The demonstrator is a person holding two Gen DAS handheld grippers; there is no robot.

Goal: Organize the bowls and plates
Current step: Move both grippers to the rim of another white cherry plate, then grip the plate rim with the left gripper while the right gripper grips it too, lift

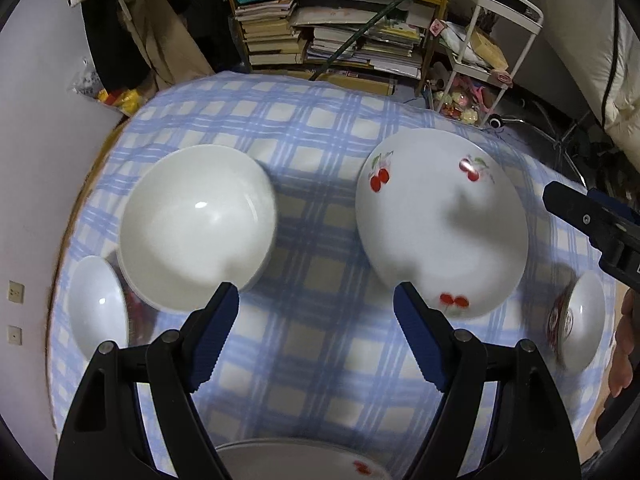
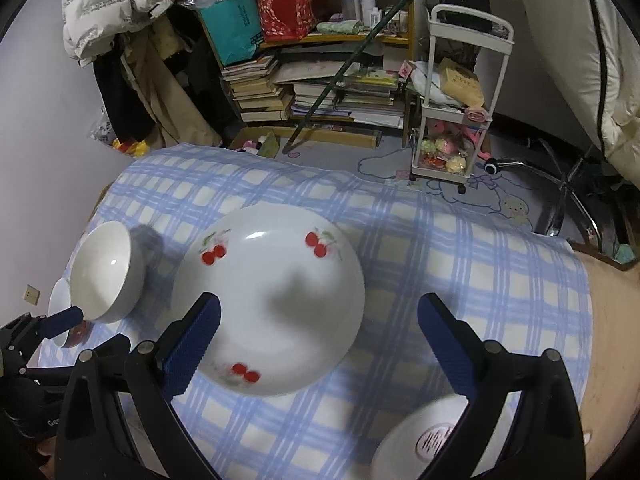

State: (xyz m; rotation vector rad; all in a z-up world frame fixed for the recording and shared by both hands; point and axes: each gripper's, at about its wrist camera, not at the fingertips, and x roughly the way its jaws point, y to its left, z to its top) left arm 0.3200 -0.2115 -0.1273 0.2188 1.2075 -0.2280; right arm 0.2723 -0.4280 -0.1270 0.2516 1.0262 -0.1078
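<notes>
A checked blue cloth (image 1: 320,200) covers the table. On it stand a plain white bowl (image 1: 196,224) on the left and a wide cherry-printed plate (image 1: 440,220) on the right. My left gripper (image 1: 316,292) hangs open above the bare cloth between them, holding nothing. A small white bowl (image 1: 98,308) sits far left, and a red-patterned bowl (image 1: 580,320) far right. Another cherry plate (image 1: 300,460) shows below the fingers. My right gripper (image 2: 320,304) is open over the cherry plate (image 2: 272,300), its pads not pressing it. Lower right lies a dish with a red mark (image 2: 432,440).
A crowded bookshelf (image 2: 320,80) and a white trolley (image 2: 452,120) stand beyond the table's far edge. A wall (image 1: 32,200) closes the left side. A chair base (image 2: 560,184) and hanging coats (image 2: 120,8) are further back. The white bowl (image 2: 106,272) is left of the plate.
</notes>
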